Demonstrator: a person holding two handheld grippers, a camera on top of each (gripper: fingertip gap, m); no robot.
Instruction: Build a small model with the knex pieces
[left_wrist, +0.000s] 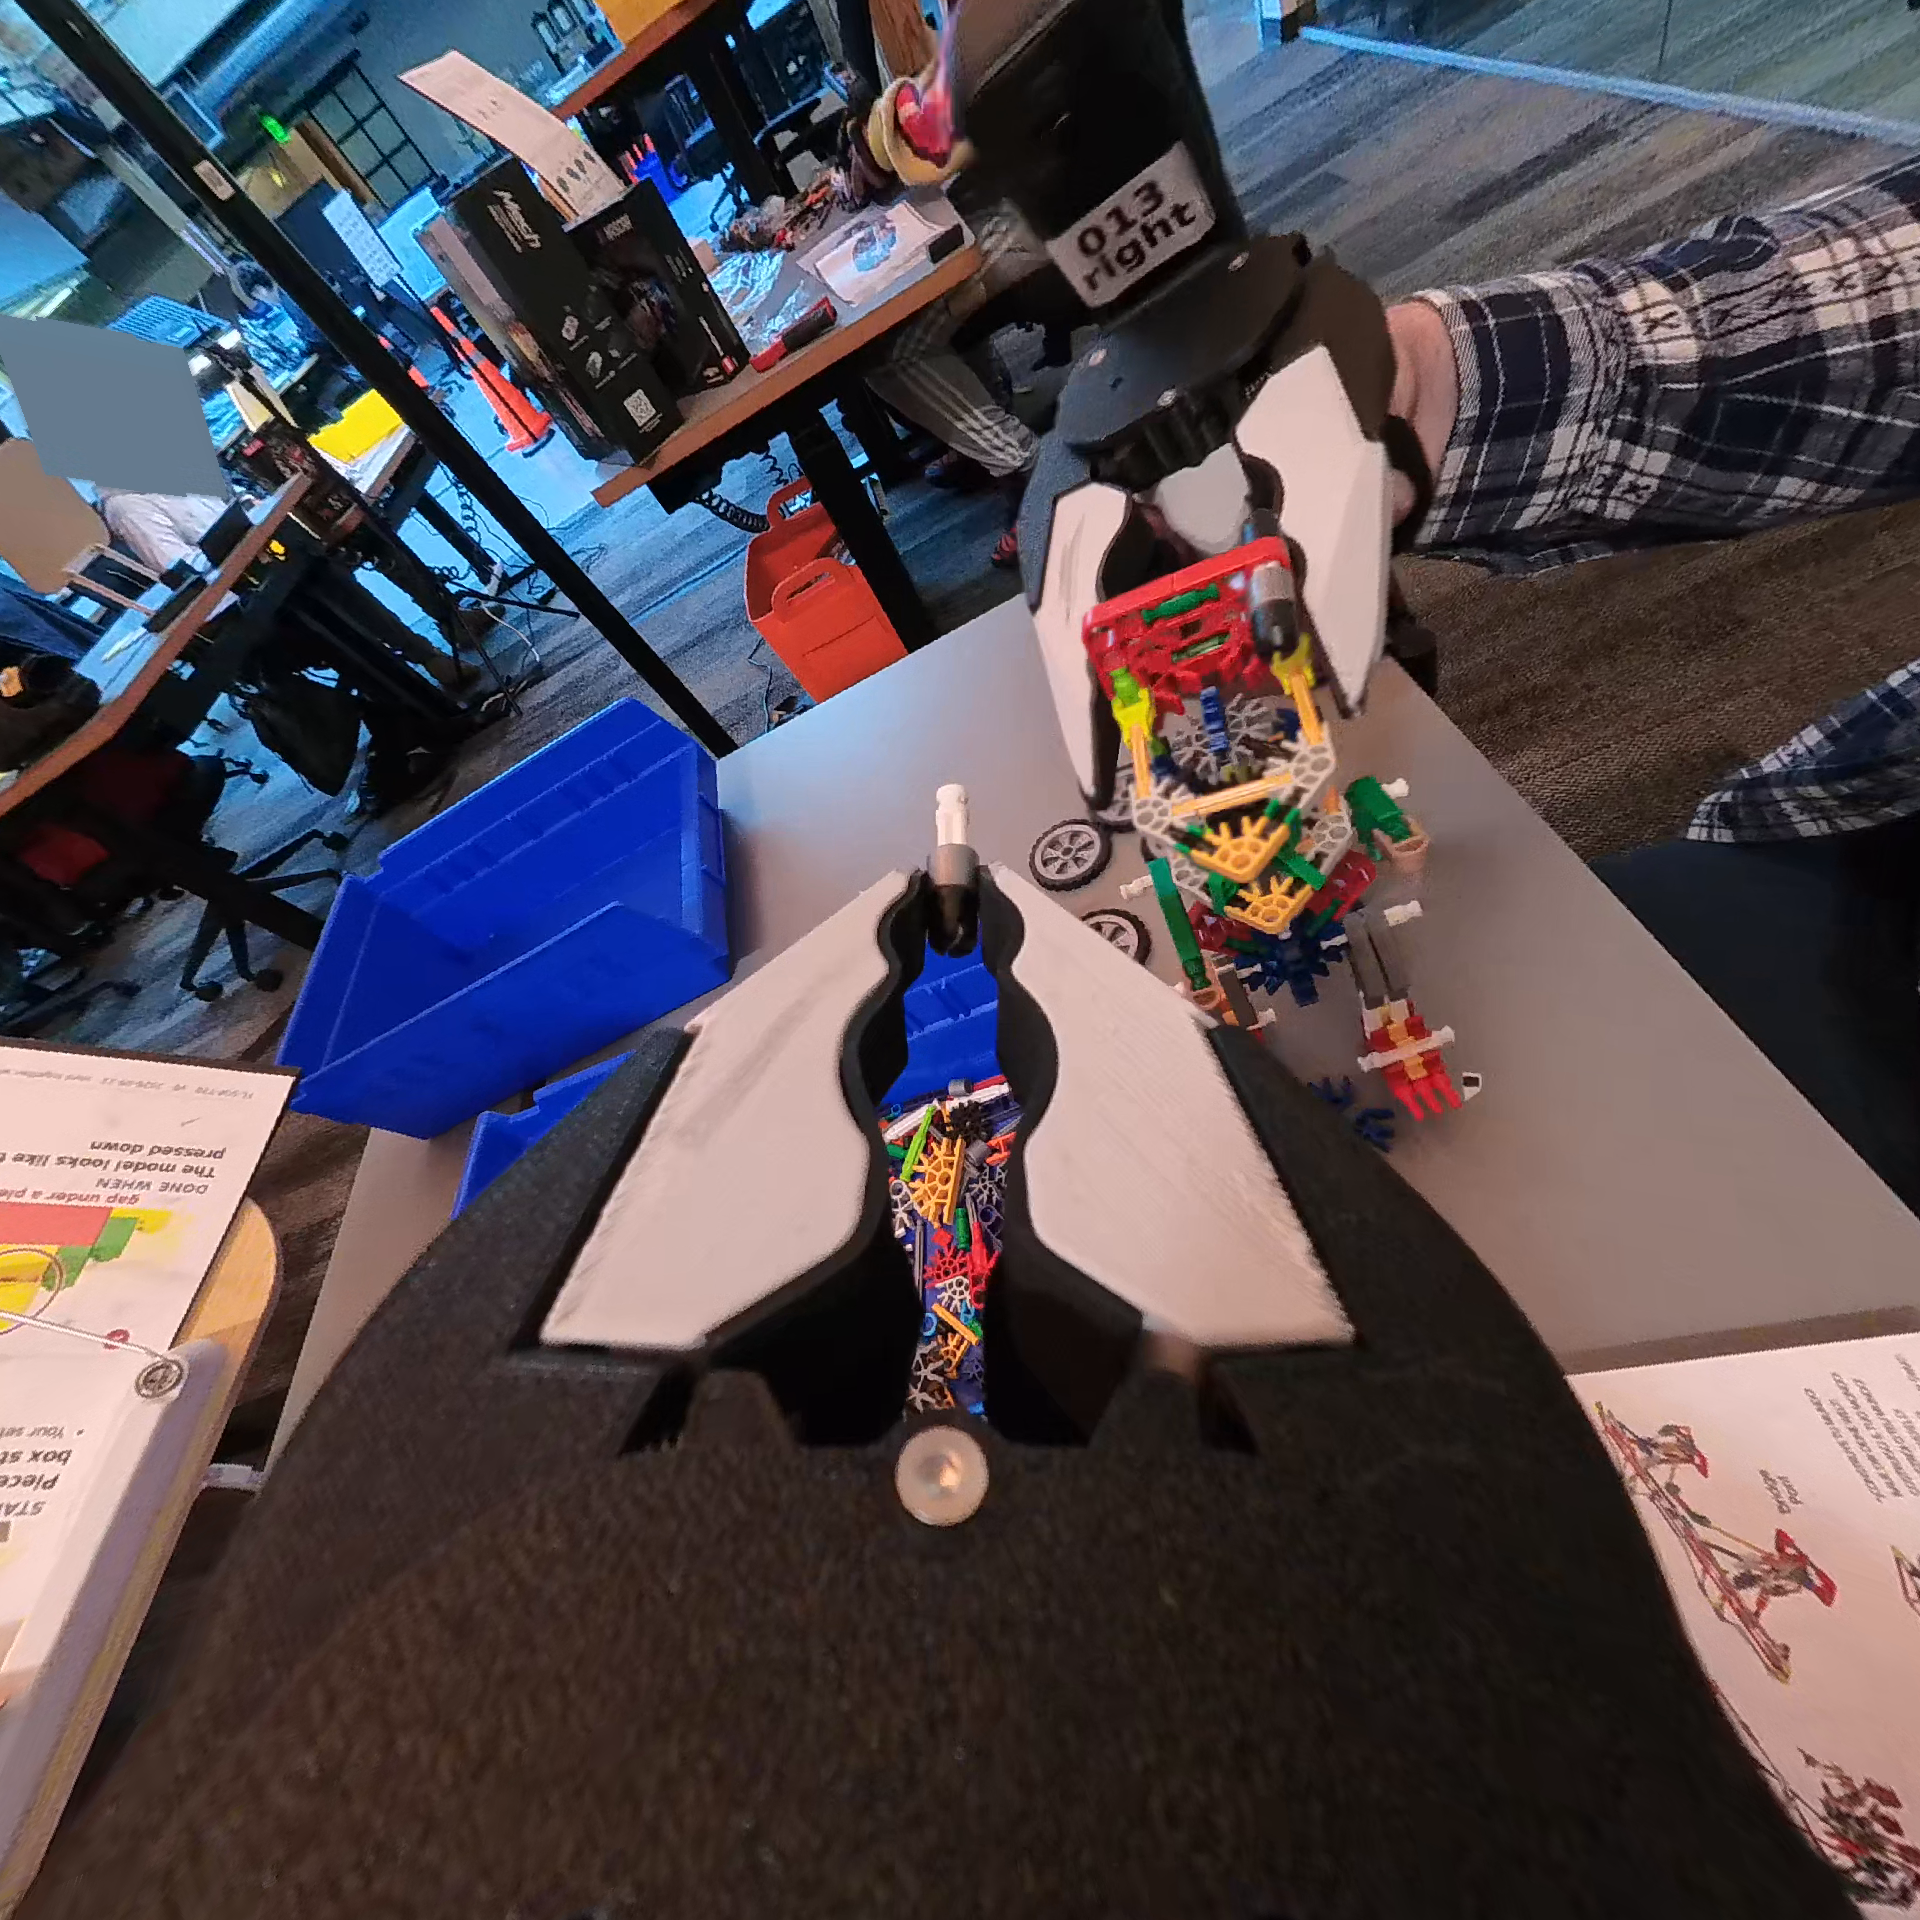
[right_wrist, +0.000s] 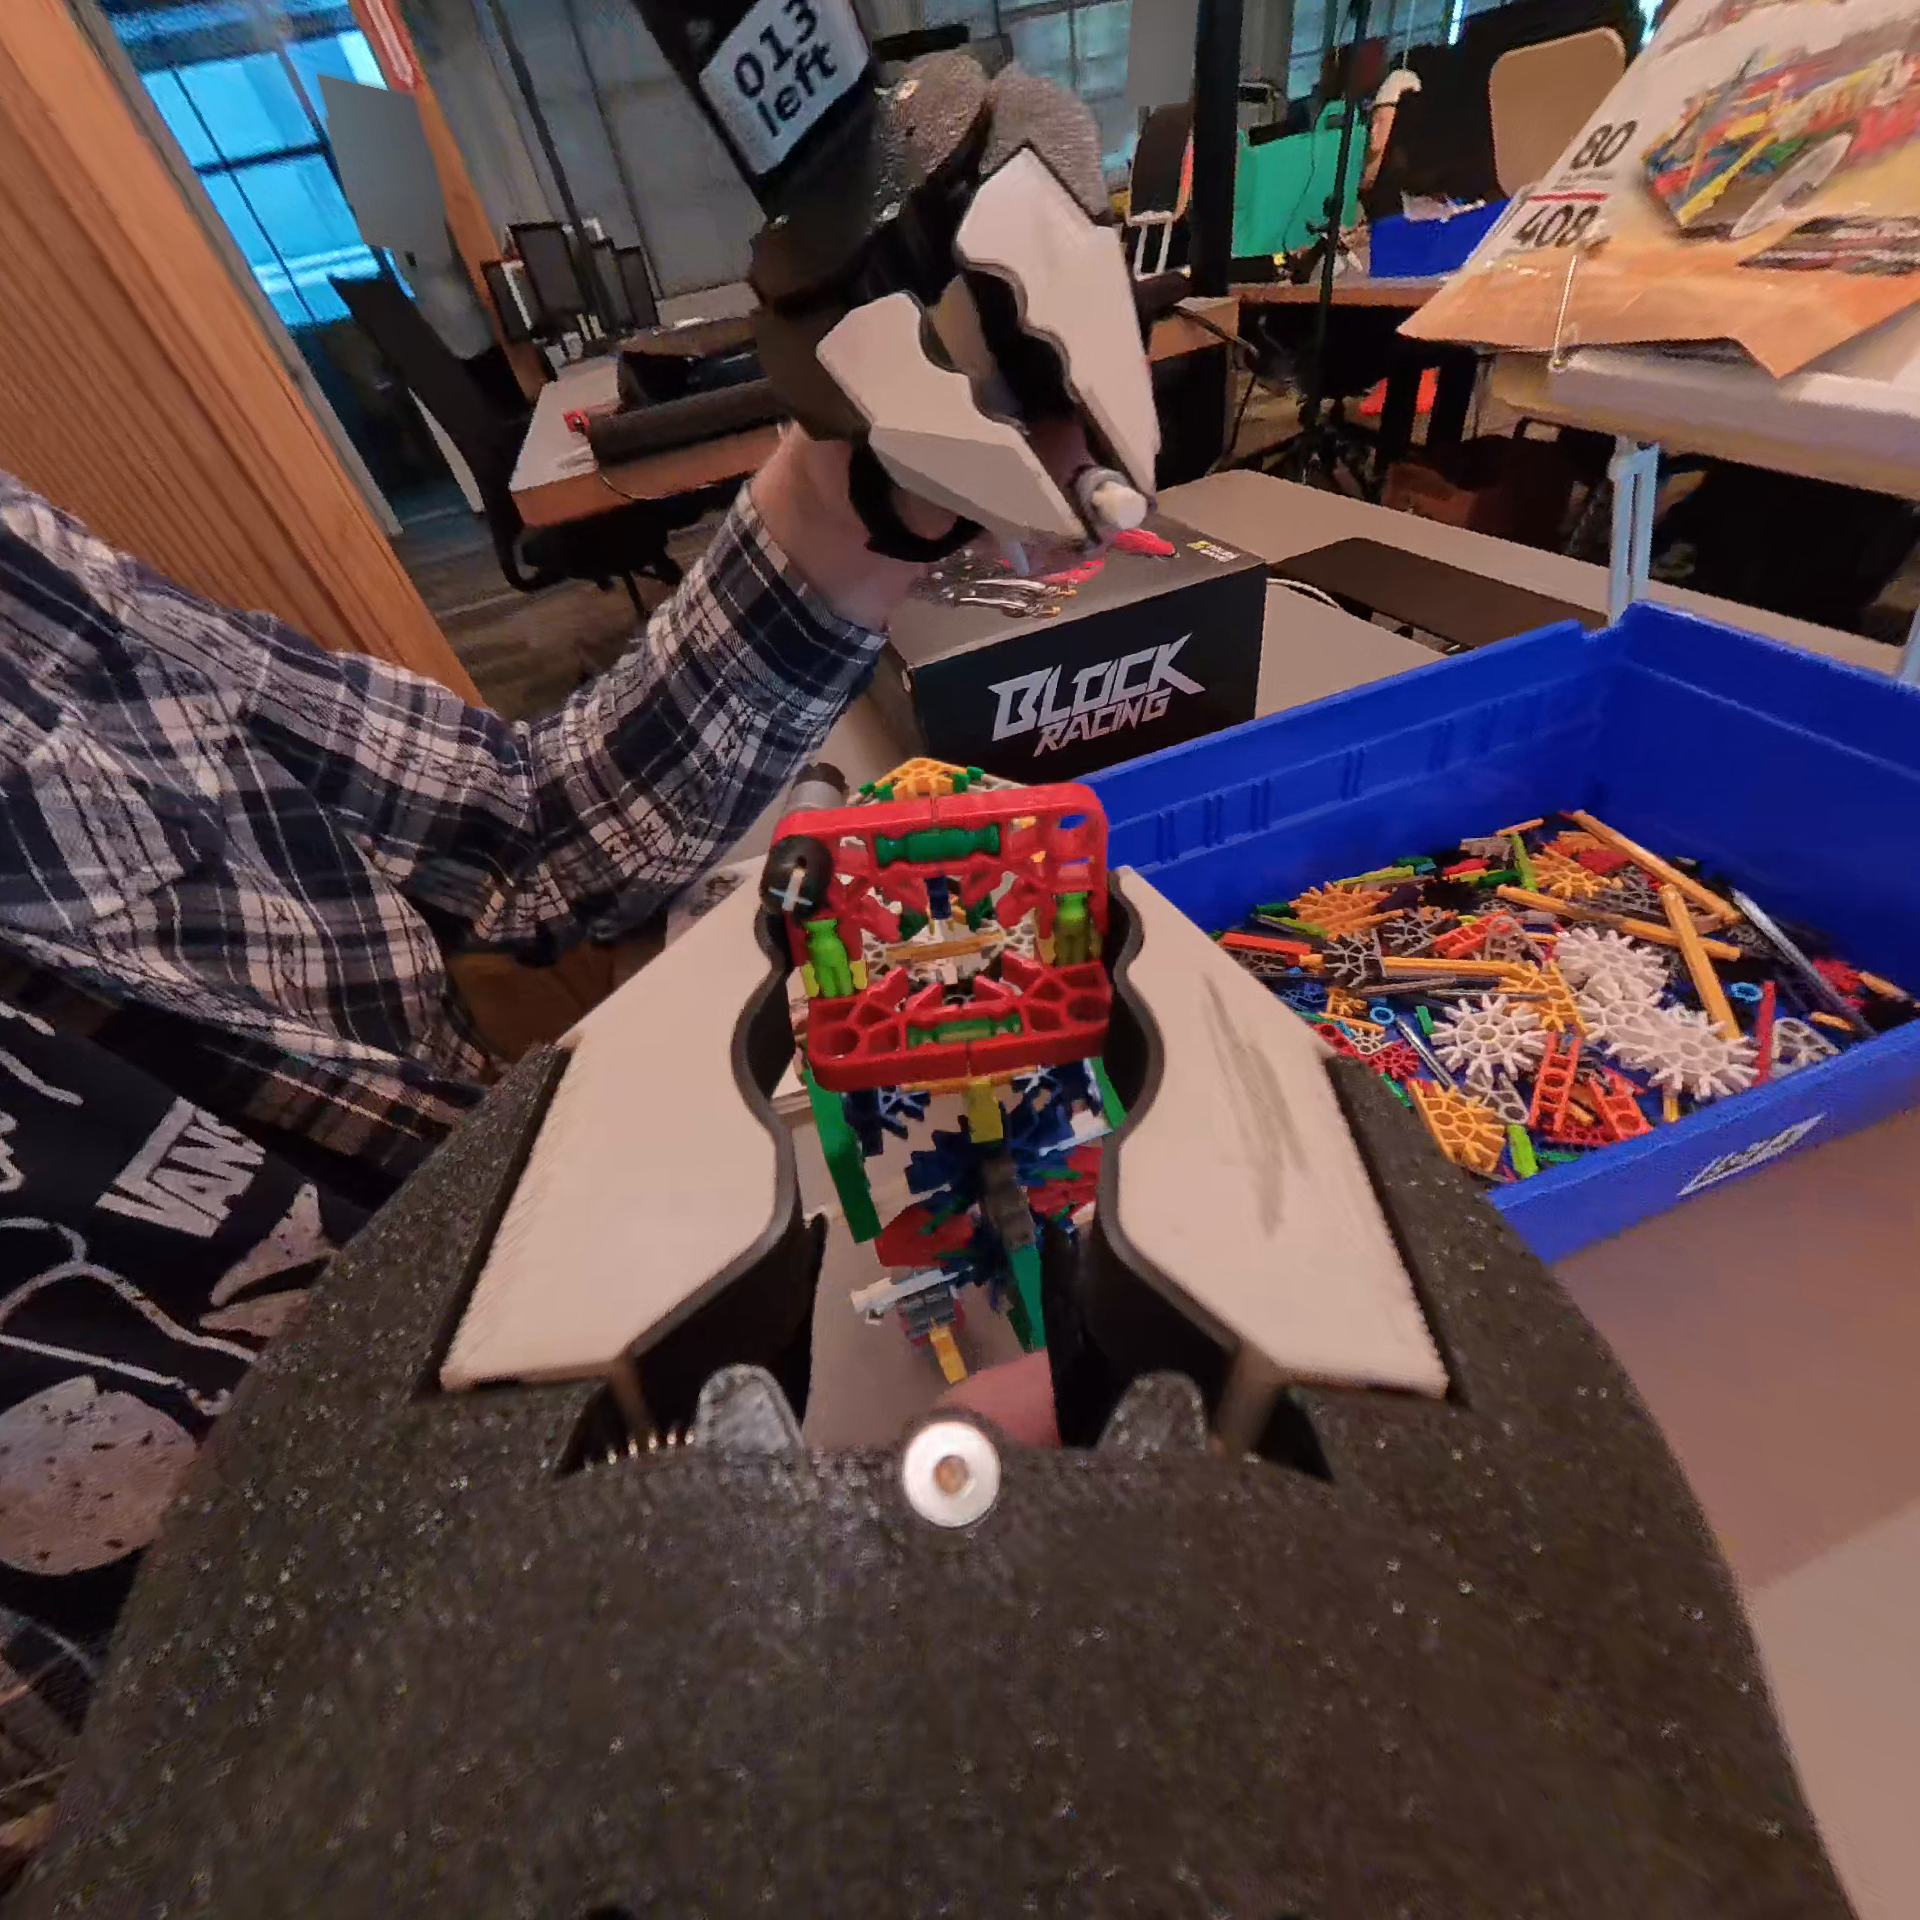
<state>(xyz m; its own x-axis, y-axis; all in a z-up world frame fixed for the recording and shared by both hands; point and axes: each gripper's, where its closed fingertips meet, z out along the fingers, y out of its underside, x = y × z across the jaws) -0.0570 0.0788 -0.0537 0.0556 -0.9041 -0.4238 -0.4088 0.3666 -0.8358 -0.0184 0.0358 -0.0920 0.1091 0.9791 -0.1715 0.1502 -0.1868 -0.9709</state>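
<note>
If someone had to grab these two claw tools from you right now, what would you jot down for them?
Left gripper: shut on a small white-and-grey rod, held in the air above the blue bin of loose pieces.
Right gripper: shut on the red top of the colourful toy model, holding it upright on the grey table.
Two small wheels lie on the table beside the model; an empty blue bin sits farther off.
Done: the model is partly built. Left: the rod is not yet attached.

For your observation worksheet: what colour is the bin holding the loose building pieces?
Blue bin; the right wrist view shows it best.
</note>
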